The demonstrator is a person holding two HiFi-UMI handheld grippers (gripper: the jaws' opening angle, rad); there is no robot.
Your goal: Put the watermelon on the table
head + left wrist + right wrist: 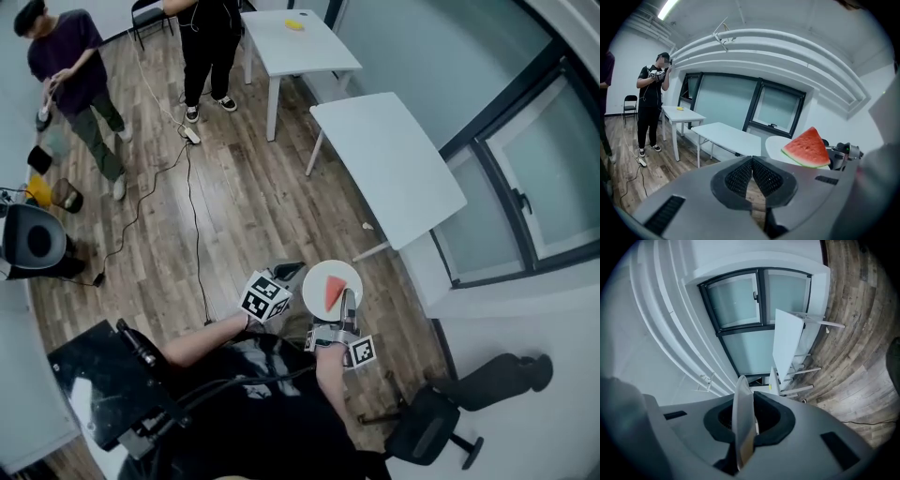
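Your right gripper (349, 307) pinches the plate (317, 277) by its edge, with the watermelon (334, 292) slice lying on it. Your left gripper (752, 174) is closed and holds nothing. Tip the plate and the slice may slide off before the table (394, 159).

Even, fairly bright indoor light fills all three views, coming from a long white fluorescent ceiling strip (667, 9) and the frosted dark-framed windows (539, 178). Shadows under the white rectangular tables (389, 164) are therefore faint and soft, and the brown wooden plank floor (234, 206) carries a pale sheen. Each view is a strong fisheye whose straight lines bow and whose corners fall off into black vignette, and in the right gripper view the near edge of the white round plate (742, 418) is soft and out of focus while the distant room is fairly sharp.
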